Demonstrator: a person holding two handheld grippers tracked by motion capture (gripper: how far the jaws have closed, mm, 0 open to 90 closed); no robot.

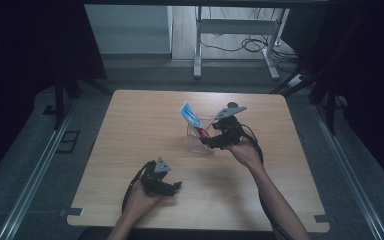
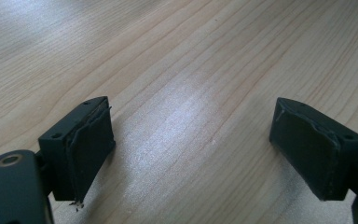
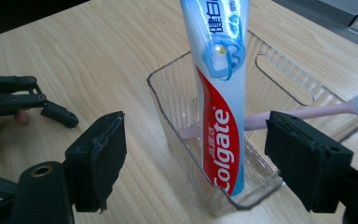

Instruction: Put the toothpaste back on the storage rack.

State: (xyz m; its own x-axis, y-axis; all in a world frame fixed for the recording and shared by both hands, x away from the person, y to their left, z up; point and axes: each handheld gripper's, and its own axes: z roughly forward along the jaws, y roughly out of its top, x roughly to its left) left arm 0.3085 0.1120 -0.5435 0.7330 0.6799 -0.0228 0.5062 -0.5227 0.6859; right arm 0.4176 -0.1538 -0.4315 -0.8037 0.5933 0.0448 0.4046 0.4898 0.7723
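Since the right gripper (image 3: 193,163) has its jaws standing wide with the toothpaste tube (image 3: 221,107) between them but neither pad touching it, this looks to me like the moment right after setting the tube down, so the thing to get right is backing out straight. I'd pull the hand back along the jaw line, no twisting, so a pad doesn't clip the tube and tip it.

The pads are matte black foam, a bit frayed at the edges. Right ahead of them the tube stands upright in the near end of a clear plastic bin (image 3: 168,107), leaning on the wall, glossy red, white and blue, soft and flat-sided. Behind it a pale pink toothbrush (image 3: 307,112) lies slanted across the bin, head poking over the far rim. Thin see-through walls, handle cutout, probably light enough to skid.

Farther off, the left gripper (image 1: 172,186) sits low over the pale wood-grain table (image 2: 177,56), jaws wide, nothing in them.
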